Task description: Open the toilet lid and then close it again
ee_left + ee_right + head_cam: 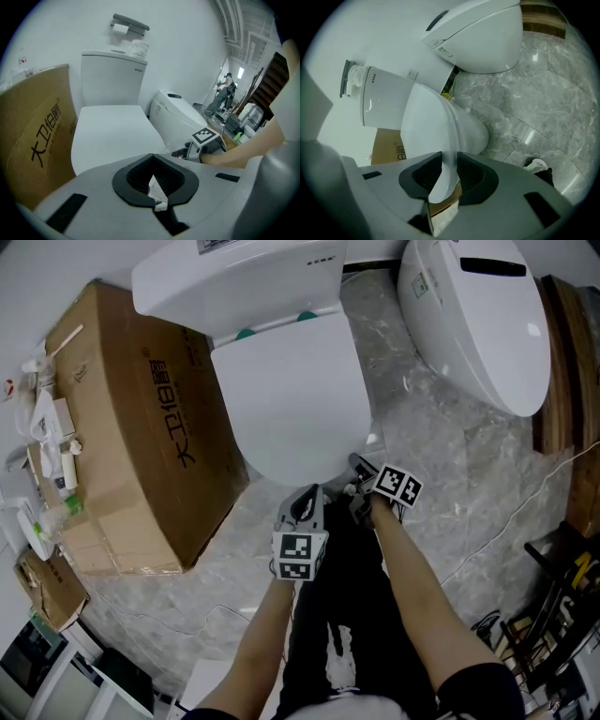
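The white toilet stands with its lid (pixel 291 399) down, the tank (pixel 234 277) behind it. My right gripper (pixel 358 470) is at the lid's front right edge. In the right gripper view the picture is rolled sideways and the lid's front rim (pixel 440 183) sits between the two pads, which touch it on both sides; my right gripper (pixel 445 176) is shut on it. My left gripper (pixel 307 495) hangs just in front of the bowl, shut with nothing in it. In the left gripper view the flat lid (pixel 110 129) lies ahead of that gripper (pixel 157 199).
A large cardboard box (pixel 141 427) stands tight against the toilet's left side. A second white toilet (pixel 478 315) stands at the right, with marble floor (pixel 441 456) between them. Wooden boards (pixel 562 362) and cables (pixel 525 512) lie at the far right; a small box (pixel 47 587) sits bottom left.
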The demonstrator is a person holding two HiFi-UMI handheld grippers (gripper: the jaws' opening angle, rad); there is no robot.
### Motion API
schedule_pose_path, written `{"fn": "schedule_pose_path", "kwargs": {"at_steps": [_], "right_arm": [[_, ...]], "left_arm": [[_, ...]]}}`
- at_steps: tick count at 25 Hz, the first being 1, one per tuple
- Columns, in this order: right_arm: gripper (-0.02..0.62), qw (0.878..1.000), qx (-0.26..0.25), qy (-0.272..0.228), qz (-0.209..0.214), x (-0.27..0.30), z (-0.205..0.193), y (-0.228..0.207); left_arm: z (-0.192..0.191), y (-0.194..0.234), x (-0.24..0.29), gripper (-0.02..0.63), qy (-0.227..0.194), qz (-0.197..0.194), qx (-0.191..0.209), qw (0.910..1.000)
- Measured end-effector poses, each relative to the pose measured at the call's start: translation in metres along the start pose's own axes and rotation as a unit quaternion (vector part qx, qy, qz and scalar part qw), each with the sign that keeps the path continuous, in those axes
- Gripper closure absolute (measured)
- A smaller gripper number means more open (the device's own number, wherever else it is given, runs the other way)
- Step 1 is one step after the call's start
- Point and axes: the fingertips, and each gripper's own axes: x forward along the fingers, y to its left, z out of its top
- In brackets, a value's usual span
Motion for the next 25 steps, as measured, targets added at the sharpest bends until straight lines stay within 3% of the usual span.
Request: {"fn": "schedule_pose_path", "kwargs": {"at_steps": [12, 16, 18, 20, 22, 23, 25], "right_arm": [[0.534, 1.000, 0.027, -0.002, 0.011, -0.042, 0.003, 0.039], [0.546, 1.000, 0.024, 0.005, 0.017, -0.057, 0.009, 0.058], [0.553, 0.999, 0.025, 0.006, 0.023, -0.063, 0.010, 0.067], [0.555, 0.999, 0.027, 0.008, 0.026, -0.069, 0.011, 0.073], [0.557, 0.999, 0.029, 0.008, 0.029, -0.074, 0.013, 0.078], [0.558, 0.999, 0.031, 0.007, 0.032, -0.076, 0.015, 0.081], [0.558, 0.999, 0.039, 0.002, 0.038, -0.080, 0.017, 0.088]], "left_arm": [[0.031, -0.014, -0.030, 0.607, 0.001, 0.001, -0.007, 1.0000], [0.037, 0.002, -0.043, 0.607, 0.002, 0.035, -0.016, 0.9993], [0.039, 0.008, -0.050, 0.607, 0.003, 0.051, -0.003, 0.9987], [0.036, 0.009, -0.054, 0.454, 0.017, 0.061, 0.049, 0.9968], [0.033, 0.012, -0.056, 0.388, 0.035, 0.082, 0.132, 0.9872], [0.033, 0.014, -0.056, 0.373, 0.042, 0.096, 0.187, 0.9767], [0.034, 0.016, -0.056, 0.373, 0.051, 0.121, 0.304, 0.9437]]}}
